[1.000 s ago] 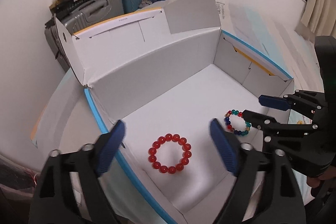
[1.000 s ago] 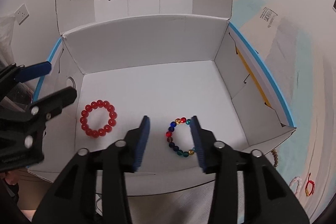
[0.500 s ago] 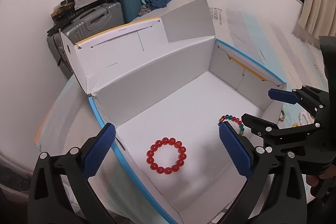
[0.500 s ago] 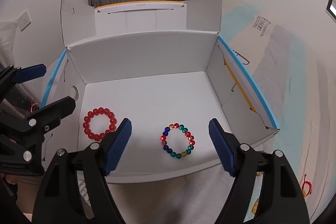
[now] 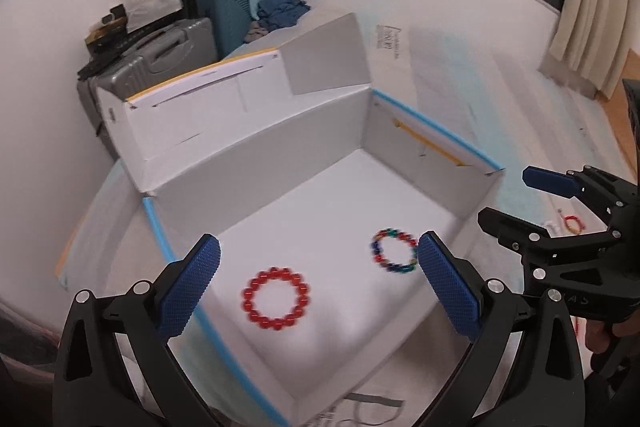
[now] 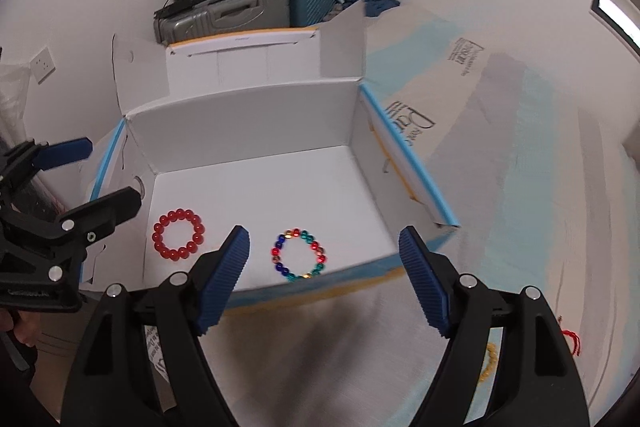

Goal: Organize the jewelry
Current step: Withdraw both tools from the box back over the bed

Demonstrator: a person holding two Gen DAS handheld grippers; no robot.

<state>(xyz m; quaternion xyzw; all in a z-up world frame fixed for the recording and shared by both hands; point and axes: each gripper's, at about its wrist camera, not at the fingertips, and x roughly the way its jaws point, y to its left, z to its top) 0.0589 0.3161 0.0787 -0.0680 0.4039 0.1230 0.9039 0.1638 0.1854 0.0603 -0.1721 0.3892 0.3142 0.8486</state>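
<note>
A red bead bracelet and a multicoloured bead bracelet lie flat and apart on the floor of an open white cardboard box with blue edges. My left gripper hovers above the box's near left side, jaws wide open and empty, with the red bracelet below it. My right gripper hangs over the box's near edge. It is open, with nothing between its pads. The multicoloured bracelet lies beneath it, untouched.
Suitcases piled with clutter stand behind the box against the wall. The box rests on a pale blue and white cover. Loose jewellery lies on the cover to the right: a red string piece and yellow beads.
Both grippers have opened wider and pulled back and up from the box. The two bracelets stay where they lay on the box floor.
</note>
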